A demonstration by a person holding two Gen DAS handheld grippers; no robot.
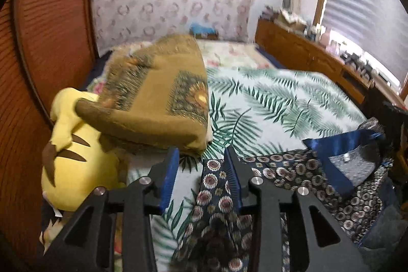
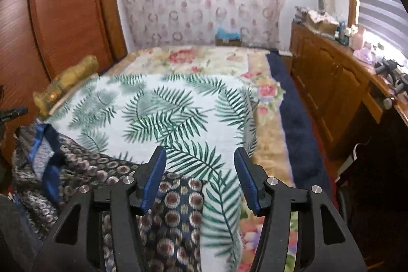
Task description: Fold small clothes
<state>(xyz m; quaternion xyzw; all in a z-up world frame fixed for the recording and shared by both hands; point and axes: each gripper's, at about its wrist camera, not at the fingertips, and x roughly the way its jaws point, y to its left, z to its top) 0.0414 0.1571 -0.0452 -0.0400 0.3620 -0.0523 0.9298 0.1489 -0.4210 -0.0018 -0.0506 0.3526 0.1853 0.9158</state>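
Observation:
A dark navy garment with round floral medallions and blue satin trim (image 1: pixel 306 170) lies rumpled at the near edge of the bed. My left gripper (image 1: pixel 201 157) stands open above one of its ends; a strip of the cloth (image 1: pixel 216 190) runs between the fingers, which do not pinch it. In the right wrist view the same garment (image 2: pixel 84 167) spreads to the left, with one end (image 2: pixel 176 210) lying under my open right gripper (image 2: pixel 200 157). Nothing is held in either gripper.
The bed carries a white palm-leaf sheet (image 2: pixel 163 106) over a floral blanket (image 2: pixel 204 57). A folded olive blanket (image 1: pixel 158 98) and a yellow plush toy (image 1: pixel 74 152) sit at the left. A wooden wardrobe (image 2: pixel 63 4) stands left, and a cluttered wooden cabinet (image 2: pixel 331 73) stands right.

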